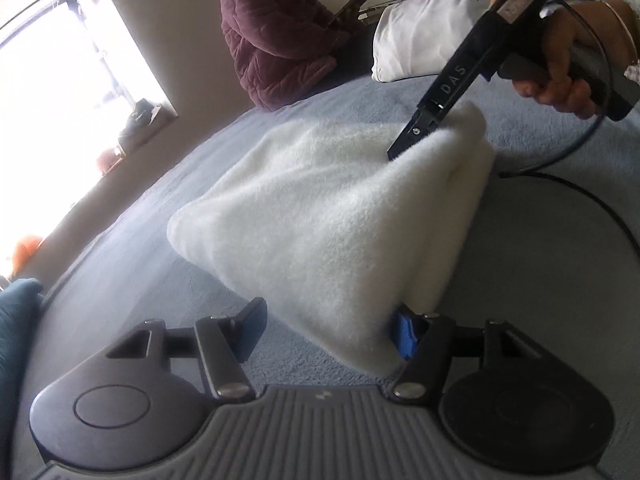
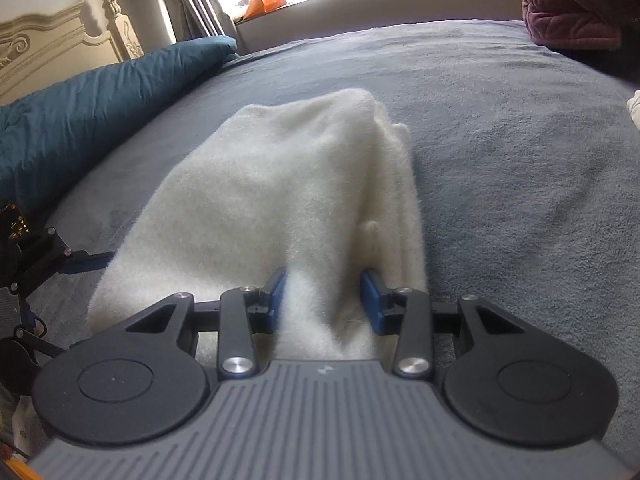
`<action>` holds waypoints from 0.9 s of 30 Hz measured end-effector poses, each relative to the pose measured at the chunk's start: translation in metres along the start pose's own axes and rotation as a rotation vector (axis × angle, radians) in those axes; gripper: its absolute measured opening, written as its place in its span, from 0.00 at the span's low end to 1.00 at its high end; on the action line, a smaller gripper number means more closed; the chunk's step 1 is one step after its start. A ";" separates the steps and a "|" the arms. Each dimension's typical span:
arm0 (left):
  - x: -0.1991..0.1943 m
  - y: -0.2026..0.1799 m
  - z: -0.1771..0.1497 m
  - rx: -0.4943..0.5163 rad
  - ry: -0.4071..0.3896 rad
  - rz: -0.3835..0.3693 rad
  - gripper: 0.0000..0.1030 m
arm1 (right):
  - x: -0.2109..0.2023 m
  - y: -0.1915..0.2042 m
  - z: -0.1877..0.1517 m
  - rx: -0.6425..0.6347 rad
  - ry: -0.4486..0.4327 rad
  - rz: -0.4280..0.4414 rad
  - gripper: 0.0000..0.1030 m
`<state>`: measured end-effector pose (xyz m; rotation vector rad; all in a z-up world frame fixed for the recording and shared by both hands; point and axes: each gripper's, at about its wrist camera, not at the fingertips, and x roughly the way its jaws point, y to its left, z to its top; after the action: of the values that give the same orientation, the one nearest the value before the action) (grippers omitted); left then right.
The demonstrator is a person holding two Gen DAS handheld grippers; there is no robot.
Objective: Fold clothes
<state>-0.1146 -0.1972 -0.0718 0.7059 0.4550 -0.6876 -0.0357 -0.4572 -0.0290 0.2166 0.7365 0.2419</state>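
Note:
A fluffy white garment [image 1: 320, 208] lies folded on the grey-blue bed cover [image 1: 160, 240]; it also fills the middle of the right wrist view [image 2: 280, 184]. My left gripper [image 1: 332, 326] is open, its blue pads wide apart, with a near corner of the garment lying against the right pad [image 1: 405, 334]. My right gripper [image 2: 324, 296] has its jaws around a bunched fold of the garment, the blue pads pressing its sides. In the left wrist view the right gripper [image 1: 404, 148] pokes into the far end of the garment.
A teal pillow [image 2: 92, 104] lies along the left by a carved headboard [image 2: 60, 44]. A white pillow [image 1: 424, 36] and a person in a maroon jacket [image 1: 276, 36] are at the bed's far side. A black cable [image 1: 592, 200] runs over the cover.

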 end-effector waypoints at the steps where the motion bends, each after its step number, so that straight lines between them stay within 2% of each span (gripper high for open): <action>1: -0.001 0.000 0.001 0.005 0.001 0.001 0.63 | -0.003 0.005 0.002 -0.035 0.003 -0.010 0.36; 5: 0.000 -0.004 0.001 0.006 0.002 0.005 0.62 | -0.021 0.036 0.023 -0.253 0.009 -0.075 0.37; 7: 0.000 -0.005 0.001 0.005 0.005 0.005 0.62 | -0.035 0.055 0.036 -0.336 -0.048 -0.060 0.37; 10: 0.000 -0.006 -0.001 0.014 0.006 0.002 0.61 | -0.045 0.087 0.043 -0.429 -0.101 0.039 0.35; 12: -0.001 -0.007 -0.002 0.022 0.006 -0.002 0.61 | -0.038 0.104 0.029 -0.530 -0.063 0.056 0.35; 14: 0.000 -0.008 -0.004 0.027 0.018 -0.033 0.61 | -0.007 0.097 0.002 -0.562 0.126 0.009 0.33; 15: -0.001 -0.008 -0.004 0.025 0.018 -0.038 0.61 | 0.002 0.088 -0.016 -0.579 0.146 -0.004 0.33; 16: -0.004 -0.007 -0.004 0.024 0.012 -0.046 0.61 | 0.002 0.079 -0.027 -0.576 0.117 0.005 0.33; 19: -0.020 0.009 -0.008 0.019 0.024 -0.143 0.62 | -0.001 0.079 -0.022 -0.551 0.128 -0.012 0.33; 22: -0.043 0.041 -0.011 -0.053 0.046 -0.246 0.62 | -0.001 0.080 -0.020 -0.543 0.142 -0.023 0.33; 25: -0.051 0.068 -0.009 -0.206 0.049 -0.226 0.68 | 0.000 0.085 -0.018 -0.532 0.159 -0.030 0.34; 27: -0.042 0.075 -0.006 -0.327 0.036 -0.222 0.71 | 0.002 0.092 -0.016 -0.548 0.173 -0.045 0.34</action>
<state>-0.0914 -0.1335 -0.0184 0.3626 0.6686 -0.7869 -0.0582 -0.3676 -0.0164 -0.3449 0.8172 0.4133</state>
